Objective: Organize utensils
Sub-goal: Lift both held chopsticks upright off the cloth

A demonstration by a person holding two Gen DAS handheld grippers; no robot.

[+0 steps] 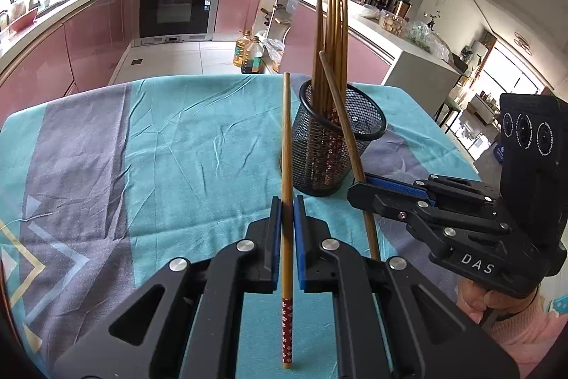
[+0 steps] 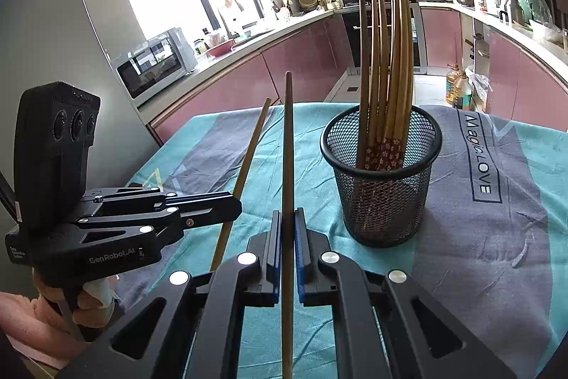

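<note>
Two slender brown wooden chopsticks are held in the air above the table, one in each tool. The left chopstick, with a red flower-patterned end nearest the camera, is clamped between the blue pads of the black left gripper and points up and away. The right chopstick is pinched in the same way by the black right gripper; seen from the left wrist view, it leans in front of the holder's rim. Both sets of jaws are closed on their sticks. Beyond them stands a black wire-mesh cylindrical holder, upright on the table, containing a bundle of matching brown chopsticks with their patterned ends down. The holder rests on a wrinkled teal and grey tablecloth printed with lettering. A hand in a pink sleeve grasps the right tool's handle. Pink kitchen cabinets line the room behind.
</note>
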